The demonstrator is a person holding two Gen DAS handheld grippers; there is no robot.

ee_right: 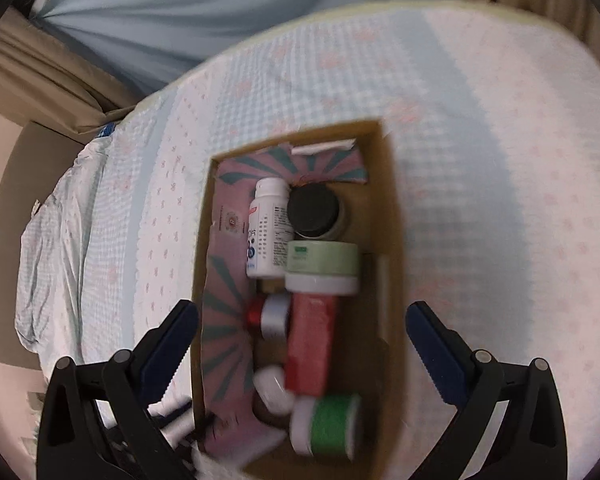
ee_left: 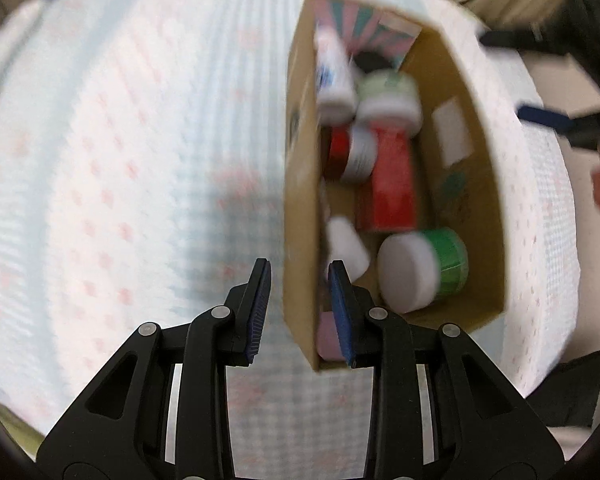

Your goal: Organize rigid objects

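Observation:
A cardboard box [ee_left: 476, 184] [ee_right: 392, 240] lies on the patterned bedspread [ee_left: 120, 160]. It holds a white bottle [ee_right: 266, 228], a black-lidded jar [ee_right: 312, 208], a pale green jar [ee_right: 322, 266], a red carton [ee_left: 392, 180] [ee_right: 310, 340], a small red-capped jar [ee_left: 350, 154] and a green jar with a white lid [ee_left: 424, 270] [ee_right: 328, 424]. My left gripper [ee_left: 300, 300] is shut on the box's left wall, one finger inside and one outside. My right gripper [ee_right: 300, 340] is open, with one finger on either side of the box and both pads clear of its walls. Its fingers [ee_left: 540, 116] show at the far right of the left wrist view.
The bedspread [ee_right: 500, 160] stretches wide on both sides of the box. Blue and beige curtains [ee_right: 180, 20] hang beyond the bed's far edge. A rumpled fold of the cover [ee_right: 56, 240] hangs off the left side. Both views are blurred by motion.

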